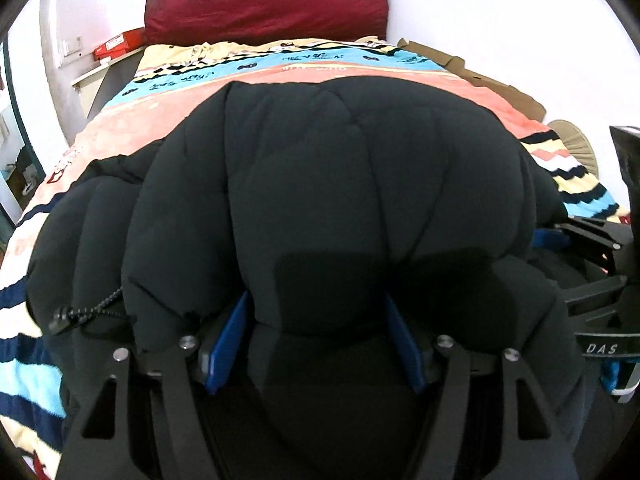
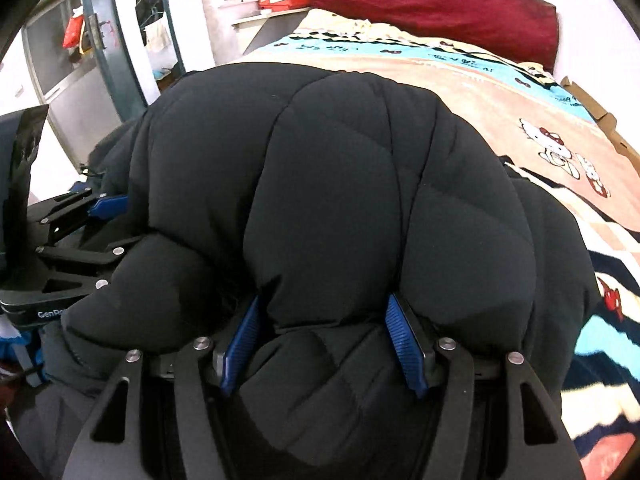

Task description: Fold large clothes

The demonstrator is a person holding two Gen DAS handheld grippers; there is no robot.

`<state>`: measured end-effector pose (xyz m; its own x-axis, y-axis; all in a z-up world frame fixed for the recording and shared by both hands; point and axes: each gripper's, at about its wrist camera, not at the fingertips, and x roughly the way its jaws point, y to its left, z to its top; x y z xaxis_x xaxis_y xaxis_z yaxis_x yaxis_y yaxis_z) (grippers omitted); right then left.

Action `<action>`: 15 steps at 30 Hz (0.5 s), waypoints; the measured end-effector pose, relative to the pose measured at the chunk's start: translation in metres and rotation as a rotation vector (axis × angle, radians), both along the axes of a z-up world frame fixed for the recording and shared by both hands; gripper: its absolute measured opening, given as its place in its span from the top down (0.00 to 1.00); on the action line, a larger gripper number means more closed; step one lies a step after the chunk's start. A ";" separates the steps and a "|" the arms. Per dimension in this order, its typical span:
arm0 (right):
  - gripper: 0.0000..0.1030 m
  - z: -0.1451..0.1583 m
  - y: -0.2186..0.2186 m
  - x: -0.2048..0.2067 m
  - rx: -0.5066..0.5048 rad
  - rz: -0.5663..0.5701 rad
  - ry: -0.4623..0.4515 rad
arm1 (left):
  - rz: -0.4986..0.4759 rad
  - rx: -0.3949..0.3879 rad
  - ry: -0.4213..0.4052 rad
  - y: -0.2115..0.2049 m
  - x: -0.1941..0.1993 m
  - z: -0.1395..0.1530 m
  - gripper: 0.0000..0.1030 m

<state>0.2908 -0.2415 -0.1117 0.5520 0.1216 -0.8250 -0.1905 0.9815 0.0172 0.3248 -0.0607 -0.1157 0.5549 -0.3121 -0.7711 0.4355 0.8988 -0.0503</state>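
Left wrist view: the left gripper (image 1: 320, 344) is clamping a thick fold of the black puffer jacket (image 1: 340, 184), its blue pads (image 1: 228, 340) pressing into the padding from both sides. The jacket is bulging up directly ahead of the fingers and filling the centre of the view, resting on the patterned blanket (image 1: 132, 120). A drawcord toggle (image 1: 60, 316) is hanging at the jacket's left edge. The right gripper (image 1: 592, 256) is showing at the right border, beside the jacket. Beyond the jacket, open blanket is running to the red headboard (image 1: 264, 8); flattened cardboard (image 1: 480, 68) is lying along the far right edge of the bed.

Right wrist view: the right gripper (image 2: 324, 340) is likewise pinching a roll of the black puffer jacket (image 2: 320, 184) between its blue pads (image 2: 404, 344). The left gripper (image 2: 96, 216) is gripping the jacket's left side. Bare blanket (image 2: 520, 120) is lying to the right and ahead, up to the headboard (image 2: 440, 12).
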 end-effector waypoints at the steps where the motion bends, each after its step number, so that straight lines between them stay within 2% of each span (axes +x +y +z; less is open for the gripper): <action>1: 0.40 -0.001 0.000 0.003 -0.002 -0.005 0.002 | 0.003 0.011 -0.002 -0.002 0.004 -0.001 0.36; 6: 0.41 0.001 0.003 0.006 -0.032 -0.013 0.038 | 0.006 0.048 0.007 -0.006 0.002 0.003 0.37; 9: 0.39 0.014 0.005 -0.008 -0.019 -0.018 0.072 | -0.011 0.058 0.017 -0.003 -0.011 0.020 0.37; 15: 0.39 0.053 0.005 -0.047 0.010 -0.008 0.000 | -0.052 0.010 -0.034 0.014 -0.047 0.065 0.37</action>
